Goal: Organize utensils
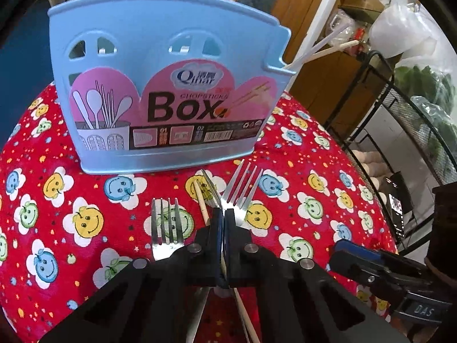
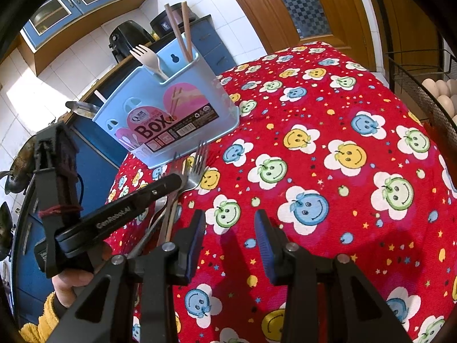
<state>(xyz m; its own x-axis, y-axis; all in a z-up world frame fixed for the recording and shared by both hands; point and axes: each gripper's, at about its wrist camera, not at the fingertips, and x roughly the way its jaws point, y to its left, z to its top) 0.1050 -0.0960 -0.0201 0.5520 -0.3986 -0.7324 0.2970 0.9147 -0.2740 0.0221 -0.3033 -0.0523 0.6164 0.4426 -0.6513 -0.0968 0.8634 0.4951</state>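
Left gripper (image 1: 223, 214) is closed down to a sliver on the neck of the middle fork (image 1: 212, 188), which stands on edge between the pads; a thin-edge pinch of this kind is probably chosen because a flat fork on cloth offers no other purchase. To its left a 2nd fork (image 1: 167, 223) lies flat with tines toward the blue utensil box (image 1: 160, 91), a loose chopstick (image 1: 201, 200) lies between them, and a 3rd fork (image 1: 241, 191) lies flat to the right. All sit on the red tablecloth (image 1: 308, 194) near its left edge, just in front of the box, which stands at the far-left corner and already holds chopsticks (image 2: 182, 31) and a pale fork (image 2: 148, 57) in its end compartment. Left gripper is pitched steeply downward toward the cloth. Right gripper (image 2: 230, 228) hangs part open and empty above bare cloth, well apart from the forks, angled down, apparently on standby.
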